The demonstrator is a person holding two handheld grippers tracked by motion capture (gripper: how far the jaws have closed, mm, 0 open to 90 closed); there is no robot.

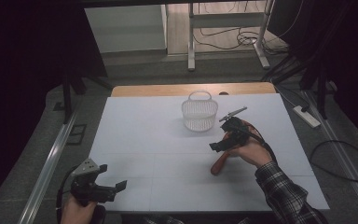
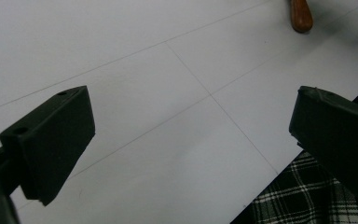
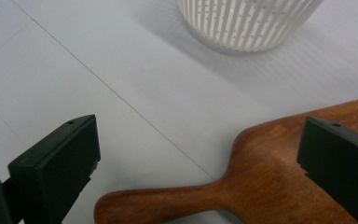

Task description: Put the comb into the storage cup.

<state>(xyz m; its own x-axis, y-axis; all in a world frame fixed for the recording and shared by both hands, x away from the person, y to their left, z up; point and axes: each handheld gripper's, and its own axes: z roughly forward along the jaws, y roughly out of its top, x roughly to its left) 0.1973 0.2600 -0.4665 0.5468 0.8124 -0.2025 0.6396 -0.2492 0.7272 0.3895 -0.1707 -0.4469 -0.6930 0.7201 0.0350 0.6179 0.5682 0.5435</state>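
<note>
- Black fingers of the right gripper are seen nearest in the right gripper view, set wide apart and closed on nothing.
- Between and just below those fingers a wooden board is seen lying flat on the white table; its handle runs toward the left finger, and its broad part passes under the right finger.
- Whether the right finger touches the wood cannot be told; the left finger stands clear of the handle, over bare table.
- Beyond the fingertips, near but apart from the board, a white slotted basket is seen standing upright.
- In the high view the right gripper is held low over the board, whose handle end sticks out toward the person from under the hand; the basket stands just past the gripper, farther up the table.
- The left gripper is held at the near edge, well apart from the board and basket.
- In the left gripper view its fingers are spread wide with nothing between them but table, and the tip of the board's handle is seen far beyond them. A plaid sleeve is seen by the right finger.
- Progress is judged to be early: the board has been approached but not yet gripped or lifted.
- What is left, as judged: the right fingers are to be closed on the board, probably at the neck or handle, and the board is then to be carried, perhaps toward the basket.
</note>
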